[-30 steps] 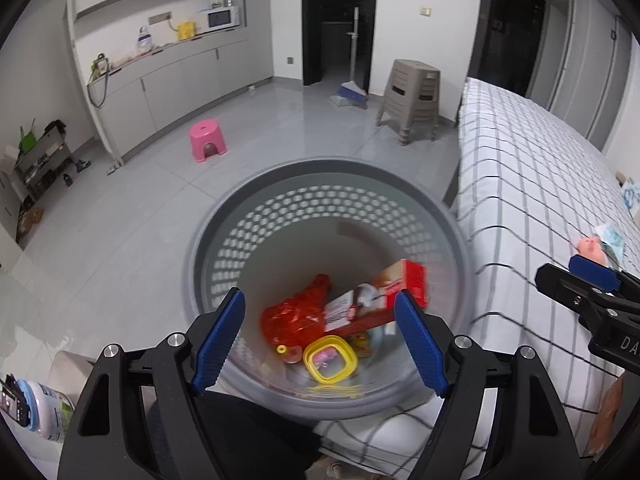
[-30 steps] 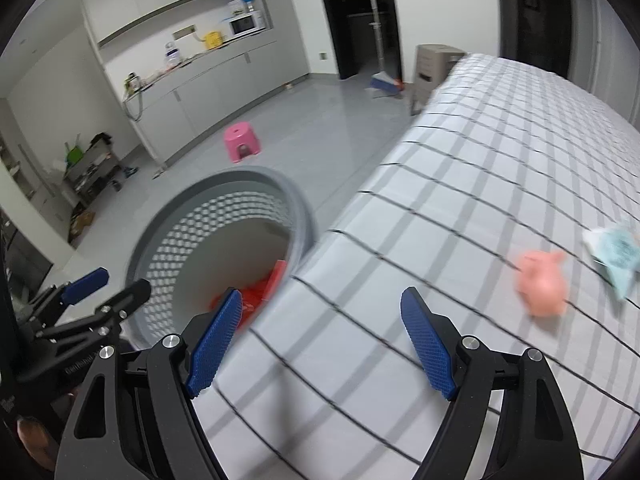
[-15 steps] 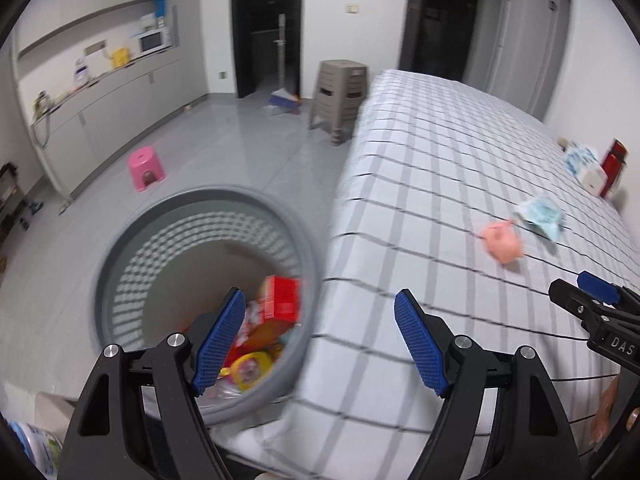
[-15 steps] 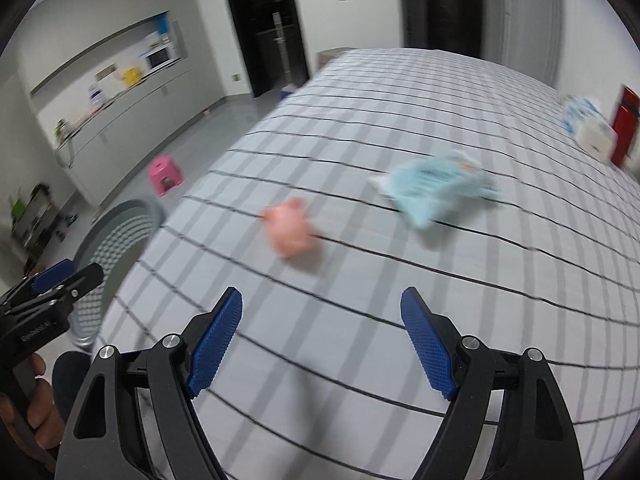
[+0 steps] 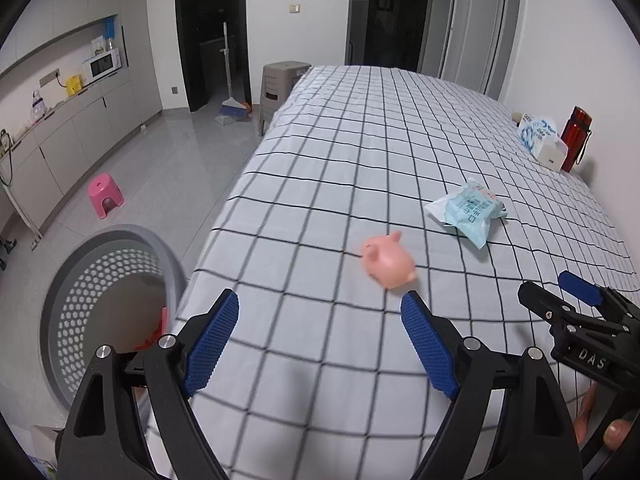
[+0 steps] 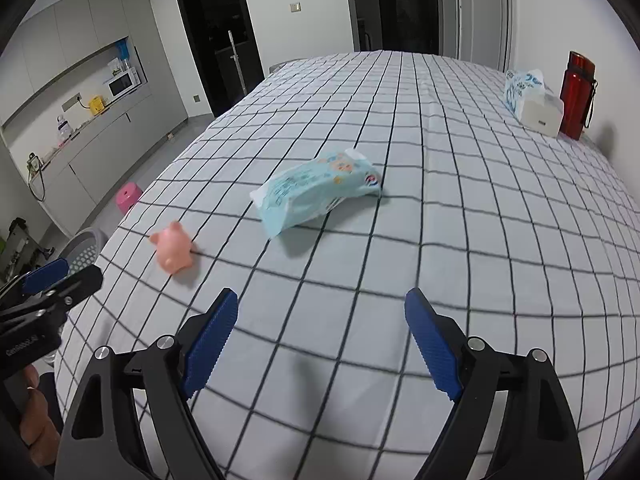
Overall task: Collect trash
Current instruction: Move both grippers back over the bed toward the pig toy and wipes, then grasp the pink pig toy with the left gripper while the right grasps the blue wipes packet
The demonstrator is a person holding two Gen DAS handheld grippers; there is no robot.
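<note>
From the left gripper (image 5: 320, 340), jaws just widened and empty, a pink pig toy (image 5: 387, 265) lies on the checked bed (image 5: 360, 152) just ahead, a grey perforated basket (image 5: 80, 280) down at left. The right gripper (image 6: 322, 340), also just widened with nothing between, faces a pale blue packet (image 6: 316, 190).

Matt checked cloth bedcover (image 5: 360, 152), crinkly glossy plastic packet (image 6: 316, 188), perforated plastic basket (image 5: 100, 280).

Your bed's edge (image 5: 208, 264) hides most of the grey basket's (image 5: 60, 292) contents; only 1 red scrap (image 5: 154, 330) shows.
</note>
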